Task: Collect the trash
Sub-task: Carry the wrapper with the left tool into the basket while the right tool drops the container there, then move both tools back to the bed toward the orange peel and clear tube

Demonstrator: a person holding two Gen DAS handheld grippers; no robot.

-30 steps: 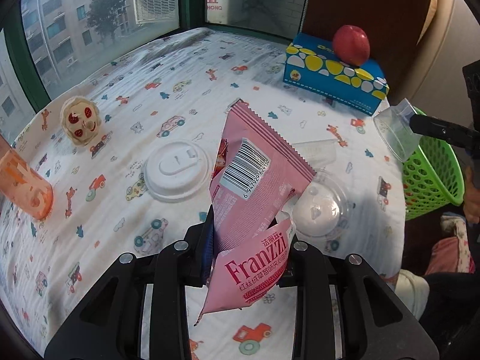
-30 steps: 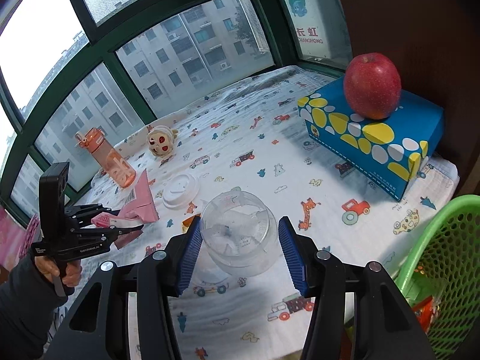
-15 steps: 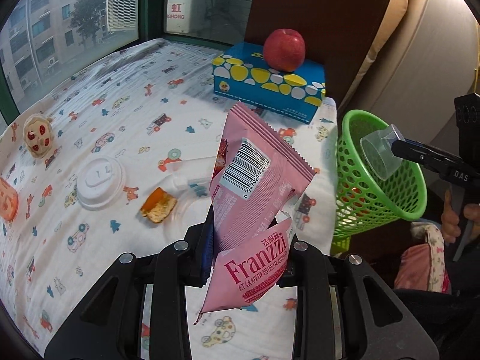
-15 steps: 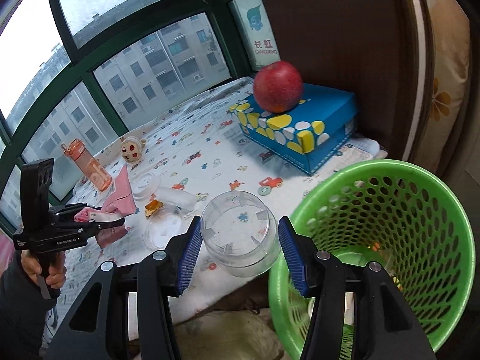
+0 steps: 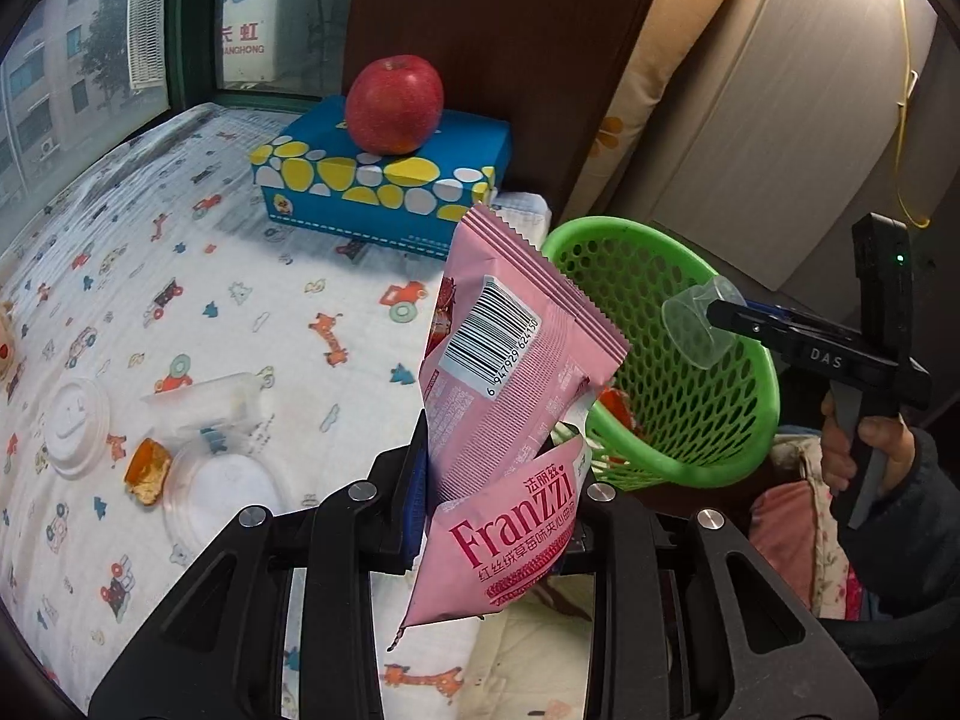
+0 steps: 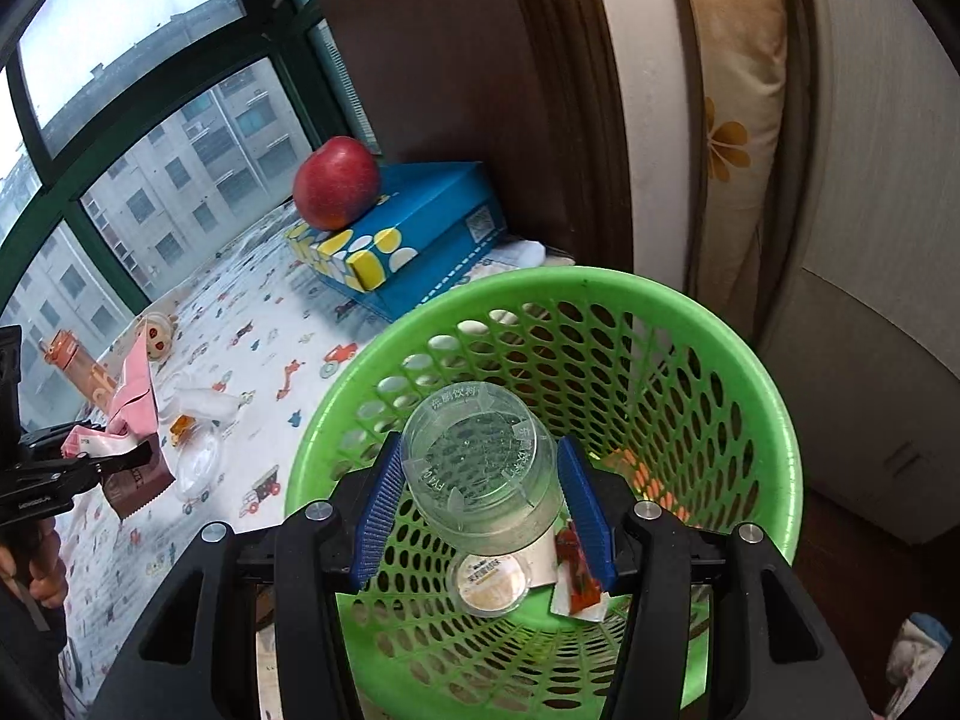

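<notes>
My left gripper [image 5: 495, 501] is shut on a pink Franzzi snack wrapper [image 5: 510, 372] and holds it upright above the table's right edge, left of the green mesh basket [image 5: 690, 462]. My right gripper [image 6: 483, 510] is shut on a clear plastic cup [image 6: 480, 468] and holds it over the basket's [image 6: 774, 420] mouth. A round lid and red wrappers [image 6: 579, 582] lie in the basket's bottom. The right gripper with the cup [image 5: 696, 324] also shows in the left wrist view, above the basket.
On the patterned tablecloth [image 5: 180, 276] lie a white lid [image 5: 75, 420], a clear dome lid [image 5: 225, 489], a clear plastic piece [image 5: 210, 402] and an orange scrap [image 5: 144, 468]. A red apple [image 5: 393, 102] sits on a blue tissue box [image 5: 384, 180]. An orange bottle [image 6: 78, 366] stands by the window.
Both grippers have swung right, from over the table to the basket. The cup is now over the basket's mouth, and the wrapper is close beside the basket's rim.
</notes>
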